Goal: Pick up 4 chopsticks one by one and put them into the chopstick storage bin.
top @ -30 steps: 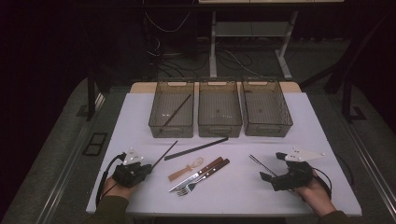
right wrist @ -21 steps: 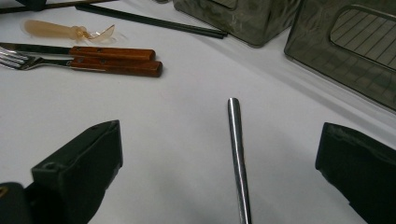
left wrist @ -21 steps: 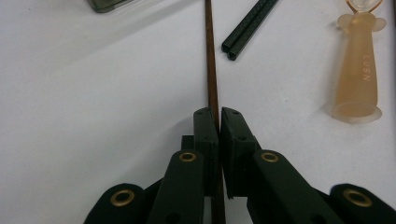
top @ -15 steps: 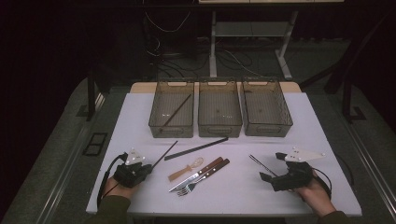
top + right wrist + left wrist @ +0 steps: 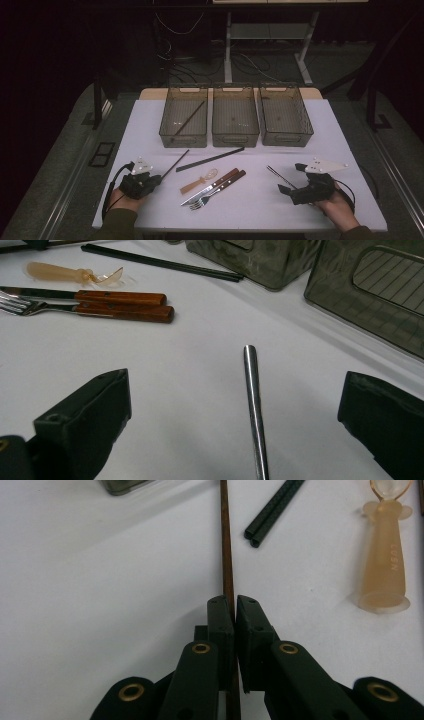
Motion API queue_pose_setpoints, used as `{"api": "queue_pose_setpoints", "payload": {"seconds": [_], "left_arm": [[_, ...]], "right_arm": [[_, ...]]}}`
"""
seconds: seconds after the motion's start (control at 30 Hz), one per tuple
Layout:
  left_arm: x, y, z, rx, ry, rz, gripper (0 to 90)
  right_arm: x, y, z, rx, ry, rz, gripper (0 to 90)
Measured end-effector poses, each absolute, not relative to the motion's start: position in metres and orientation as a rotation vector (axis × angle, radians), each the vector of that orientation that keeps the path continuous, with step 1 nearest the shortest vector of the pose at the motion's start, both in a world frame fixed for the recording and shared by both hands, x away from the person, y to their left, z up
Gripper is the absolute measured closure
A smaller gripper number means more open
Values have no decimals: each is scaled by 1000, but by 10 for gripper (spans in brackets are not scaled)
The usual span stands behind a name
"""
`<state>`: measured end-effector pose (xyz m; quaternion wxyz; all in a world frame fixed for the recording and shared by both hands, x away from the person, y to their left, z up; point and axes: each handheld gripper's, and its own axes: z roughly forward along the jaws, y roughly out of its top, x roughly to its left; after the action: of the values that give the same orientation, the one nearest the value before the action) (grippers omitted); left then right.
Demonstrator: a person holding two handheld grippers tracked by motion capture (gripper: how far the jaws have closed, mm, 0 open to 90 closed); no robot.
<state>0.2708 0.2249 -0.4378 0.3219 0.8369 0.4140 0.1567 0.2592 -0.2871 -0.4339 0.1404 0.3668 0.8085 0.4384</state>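
A thin brown chopstick (image 5: 227, 555) lies near the tabletop's (image 5: 150, 125) front left corner; the left hand-held gripper (image 5: 235, 611), held low, is clenched on it.

brown chopstick (image 5: 227, 555): far end cut off at the 12 o'clock edge of the left gripper view; near end hidden between the closed jaws of the left gripper (image 5: 235, 611).
black chopsticks (image 5: 272, 512): run out at the 12 o'clock edge, length hidden.
plastic spoon (image 5: 384, 565): bowl clipped at 1 o'clock; raised lettering on handle too small to read.
metal chopstick (image 5: 254, 405): near end cut off at 6 o'clock in the right gripper view.
fork (image 5: 30, 306): tines cut off at 9 o'clock.
knife (image 5: 75, 294): blade tip cut off at 9 o'clock.
bins (image 5: 385, 295): tops cropped at 12 o'clock.
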Motion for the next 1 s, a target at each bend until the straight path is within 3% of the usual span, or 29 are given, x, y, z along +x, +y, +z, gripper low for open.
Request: {"api": "queue_pose_setpoints", "payload": {"seconds": [1.0], "left_arm": [[275, 223, -414, 2195, 943, 330, 852]], "right_arm": [[260, -287, -435, 1063, 2344, 1265, 9]]}}
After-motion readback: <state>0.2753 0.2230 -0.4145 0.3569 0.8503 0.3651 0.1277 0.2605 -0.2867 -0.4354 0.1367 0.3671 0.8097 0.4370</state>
